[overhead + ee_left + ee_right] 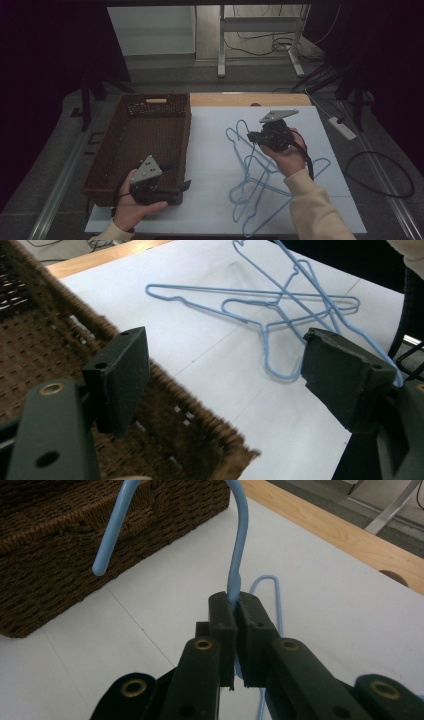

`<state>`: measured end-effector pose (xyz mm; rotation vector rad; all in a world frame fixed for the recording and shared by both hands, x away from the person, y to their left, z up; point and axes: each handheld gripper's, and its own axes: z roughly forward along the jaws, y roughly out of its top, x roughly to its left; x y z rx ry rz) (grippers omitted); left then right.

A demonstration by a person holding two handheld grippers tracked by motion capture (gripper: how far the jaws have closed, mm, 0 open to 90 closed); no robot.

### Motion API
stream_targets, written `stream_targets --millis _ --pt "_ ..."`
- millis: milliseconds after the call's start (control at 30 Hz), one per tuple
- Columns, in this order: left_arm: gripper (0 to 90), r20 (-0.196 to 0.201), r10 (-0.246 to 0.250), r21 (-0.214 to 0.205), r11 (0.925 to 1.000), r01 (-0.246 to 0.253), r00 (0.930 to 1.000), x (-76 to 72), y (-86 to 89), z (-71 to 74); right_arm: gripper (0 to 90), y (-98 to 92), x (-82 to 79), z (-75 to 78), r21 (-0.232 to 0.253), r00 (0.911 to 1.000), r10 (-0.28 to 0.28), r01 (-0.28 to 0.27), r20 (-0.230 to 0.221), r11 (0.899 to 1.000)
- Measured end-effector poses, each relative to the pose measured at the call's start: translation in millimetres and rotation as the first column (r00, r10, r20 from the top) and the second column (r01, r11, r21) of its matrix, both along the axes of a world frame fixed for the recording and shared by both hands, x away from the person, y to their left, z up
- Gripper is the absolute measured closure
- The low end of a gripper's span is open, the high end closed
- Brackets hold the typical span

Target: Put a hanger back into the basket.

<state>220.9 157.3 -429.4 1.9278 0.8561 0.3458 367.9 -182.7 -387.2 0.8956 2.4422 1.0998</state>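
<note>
Hangers (260, 175) lie tangled on the white sheet (215, 150), one hook (235, 540) pinched in the right gripper (236, 607) — jaws closed on the wire. Left gripper (225, 370) gapes empty over the basket (150, 140) corner, hangers beyond its jaws.

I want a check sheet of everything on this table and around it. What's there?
Surface: white sheet over a wooden table.
Job's things: brown wicker basket at left; blue wire hangers in a pile at right.
Clutter: nothing seen.
Grippers: left gripper open, by the basket's corner; right gripper shut on a hanger's hook.
Cables: black loop on the floor at right; more under the far desk.
Surroundings: power strip, desk legs, dark curtains.
</note>
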Motion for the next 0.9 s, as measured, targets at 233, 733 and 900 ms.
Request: stream_targets --millis 233,733,900 --pt "22.0 -0.021 -0.039 -0.009 0.9992 0.039 0.999 5.5 -24.4 5.4 86.4 2.9 -1.4 1.2 -0.001 0.9999 -0.009 0.009 0.014 1.0" --pt "24.6 -0.117 -0.091 0.012 0.9956 0.093 0.9889 25.5 -90.3 6.8 86.4 6.9 -4.8 2.3 -0.006 0.999 -0.027 0.027 0.037 1.0" --pt "25.5 -0.157 -0.105 0.017 0.9939 0.109 0.9819 35.0 -107.3 3.6 86.4 7.4 -6.4 3.2 -0.005 0.9982 -0.031 0.031 0.052 0.999"
